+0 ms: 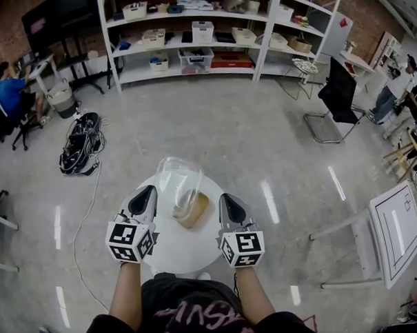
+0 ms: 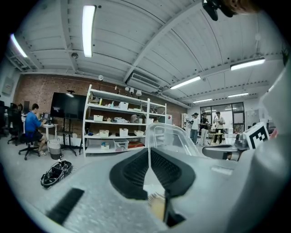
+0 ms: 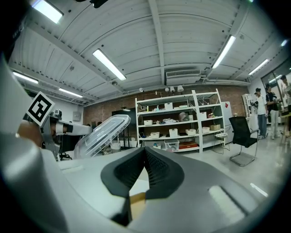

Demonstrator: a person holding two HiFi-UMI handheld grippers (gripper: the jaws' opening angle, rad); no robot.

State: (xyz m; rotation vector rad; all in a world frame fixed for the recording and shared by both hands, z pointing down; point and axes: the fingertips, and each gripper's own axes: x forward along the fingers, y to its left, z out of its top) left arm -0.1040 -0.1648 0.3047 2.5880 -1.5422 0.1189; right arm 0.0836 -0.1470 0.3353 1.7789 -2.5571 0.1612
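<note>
Though clear — domed plastic lid

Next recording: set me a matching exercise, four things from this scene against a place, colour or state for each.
Things:
1. clear lid
2. round table
3. chair
4. cable bundle

Descriptions:
a. black, standing at the right
b. tangled on the floor at the left
c. white, between the two grippers
d. raised, pinched by the left gripper

Pairs: 1-d, 2-c, 3-a, 4-b
</note>
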